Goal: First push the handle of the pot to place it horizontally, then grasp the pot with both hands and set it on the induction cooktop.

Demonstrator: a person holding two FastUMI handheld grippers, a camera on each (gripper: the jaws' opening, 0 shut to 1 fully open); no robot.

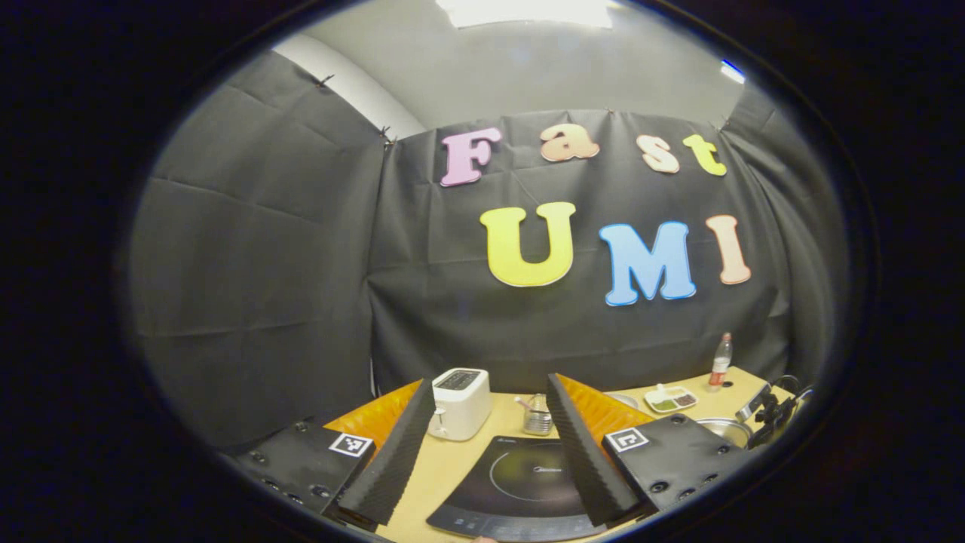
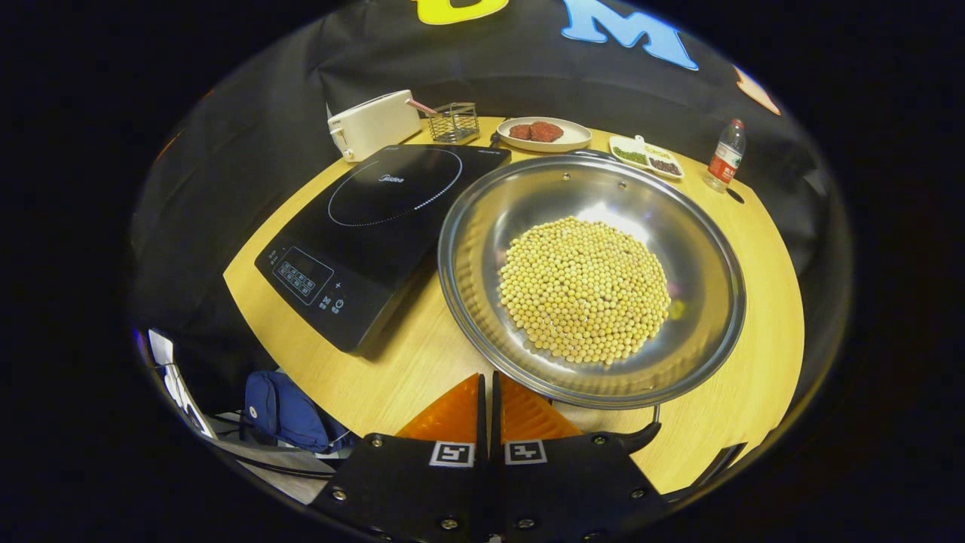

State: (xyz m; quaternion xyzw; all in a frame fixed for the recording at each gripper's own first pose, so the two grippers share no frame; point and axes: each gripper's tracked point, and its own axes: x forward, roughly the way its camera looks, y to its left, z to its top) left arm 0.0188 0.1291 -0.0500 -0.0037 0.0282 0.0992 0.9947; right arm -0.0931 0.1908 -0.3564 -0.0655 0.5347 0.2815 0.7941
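A wide steel pot (image 2: pixel 467 226) holding yellow beans (image 2: pixel 584 290) sits on the wooden table, right of the black induction cooktop (image 2: pixel 377 219). Its dark handle (image 2: pixel 637 436) juts from the near rim toward me. My right gripper (image 2: pixel 488 378) is shut with nothing between its fingers, its tips just short of the pot's near rim and left of the handle. My left gripper (image 1: pixel 490 381) hangs open above the cooktop (image 1: pixel 520 483), aimed at the booth wall. The pot's rim (image 1: pixel 727 430) shows at the far right of the left gripper view.
A white toaster (image 2: pixel 373 124), a wire basket (image 2: pixel 454 121), a plate of red food (image 2: pixel 543 134), a small divided tray (image 2: pixel 646 154) and a bottle (image 2: pixel 725 157) line the table's far edge. A blue bag (image 2: pixel 283 411) lies on the floor below the near left edge.
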